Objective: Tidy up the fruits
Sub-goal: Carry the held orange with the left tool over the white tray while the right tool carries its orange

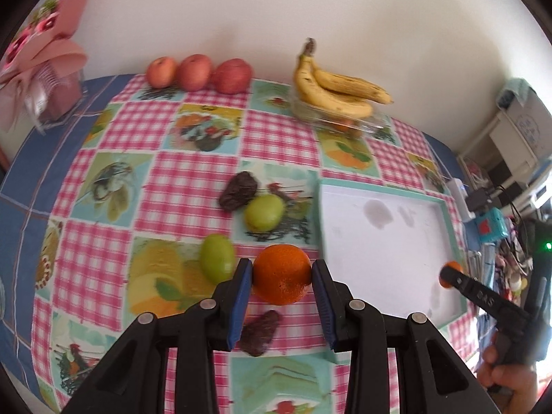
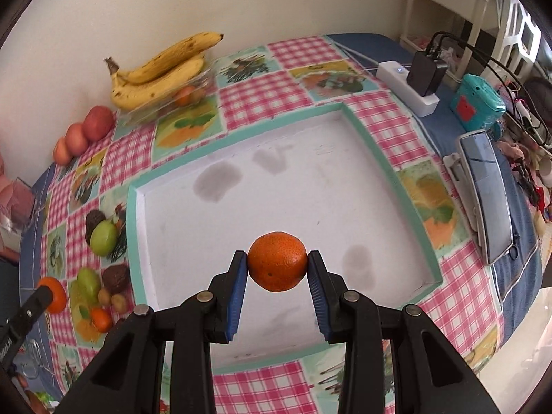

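Here we take the white tray with its teal rim as our landmark; it lies flat on the checked tabletop, shallow and square, its floor bare but for faint grey stains. Behind the tray, against the wall, a bunch of speckled bananas rests on a clear container, and further left of it stand three red apples. Left of the tray lie the loose fruits: two smooth green ones and wrinkled dark ones.

Our right hand-held gripper hangs directly over the tray's near half, blue pads closed on a round, pebbled orange, so this one is nearer the goal and, we judge, needs only lowering and releasing. Our left hand-held gripper holds a second orange, pads pressed against its sides, just left of the tray's near corner; the tray lies to its right. Being round, neither orange has a long axis to align.
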The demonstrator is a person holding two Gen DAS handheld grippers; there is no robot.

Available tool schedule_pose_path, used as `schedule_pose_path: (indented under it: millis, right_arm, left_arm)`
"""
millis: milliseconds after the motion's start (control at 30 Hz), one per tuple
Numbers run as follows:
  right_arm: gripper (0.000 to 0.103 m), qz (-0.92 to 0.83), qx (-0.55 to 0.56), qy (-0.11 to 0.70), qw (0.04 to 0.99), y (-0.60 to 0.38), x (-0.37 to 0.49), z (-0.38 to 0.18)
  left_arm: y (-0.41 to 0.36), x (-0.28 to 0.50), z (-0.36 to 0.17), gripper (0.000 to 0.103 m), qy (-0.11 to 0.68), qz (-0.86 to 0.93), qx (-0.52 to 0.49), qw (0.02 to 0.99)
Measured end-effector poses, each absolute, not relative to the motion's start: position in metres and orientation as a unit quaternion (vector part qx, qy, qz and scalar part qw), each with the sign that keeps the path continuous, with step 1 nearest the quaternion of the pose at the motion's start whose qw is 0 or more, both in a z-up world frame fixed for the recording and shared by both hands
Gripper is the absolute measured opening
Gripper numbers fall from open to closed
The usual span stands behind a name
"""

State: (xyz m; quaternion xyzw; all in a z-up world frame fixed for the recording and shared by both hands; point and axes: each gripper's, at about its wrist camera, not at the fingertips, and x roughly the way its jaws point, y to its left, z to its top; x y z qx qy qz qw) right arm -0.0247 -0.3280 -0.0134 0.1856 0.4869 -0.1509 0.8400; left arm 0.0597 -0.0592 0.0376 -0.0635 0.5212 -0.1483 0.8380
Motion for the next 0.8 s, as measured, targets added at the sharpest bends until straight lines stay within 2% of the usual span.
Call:
schedule_pose_path:
  millis: [467, 800]
  right_arm:
    - [0.037, -0.161, 0.196, 0.467, 0.847, -0.367, -0.006, -0.015]
    - [0.037, -0.158, 0.198, 0.49, 0.834, -0.378, 0.017, -0.038]
  left_arm:
    - [-0.152, 0.078, 0.033, 0.038, 0.532, -0.207, 0.001, 0.821]
    - [-0.203, 0.098, -0.001, 0.038, 0.553, -0.222, 0.045, 0.802]
